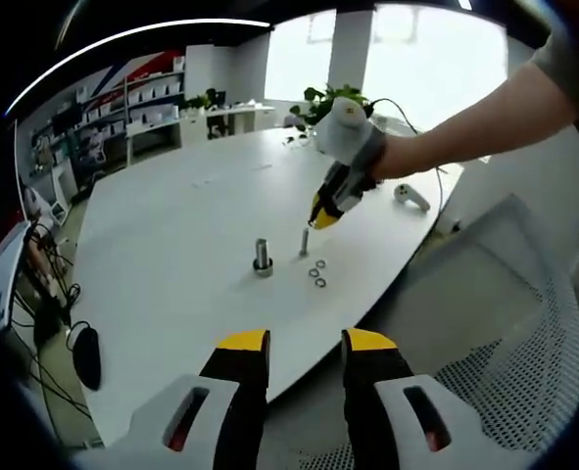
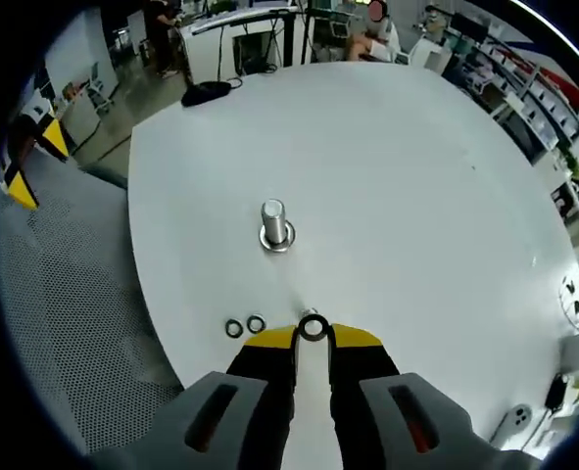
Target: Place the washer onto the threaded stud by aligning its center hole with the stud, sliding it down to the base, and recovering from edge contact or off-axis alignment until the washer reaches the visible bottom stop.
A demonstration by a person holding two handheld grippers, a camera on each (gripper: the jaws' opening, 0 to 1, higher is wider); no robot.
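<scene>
Currently right gripper jaws pinch a washer above the second stud, presumably aligning its hole; left gripper jaws hold nothing, parted narrowly; two spare washers lie beside that stud on the surface.

White table; silver threaded stud and washers. Both grippers, left gripper and right gripper, have yellow tips, black jaws, grey bodies. The mesh chair is white and perforated.
</scene>
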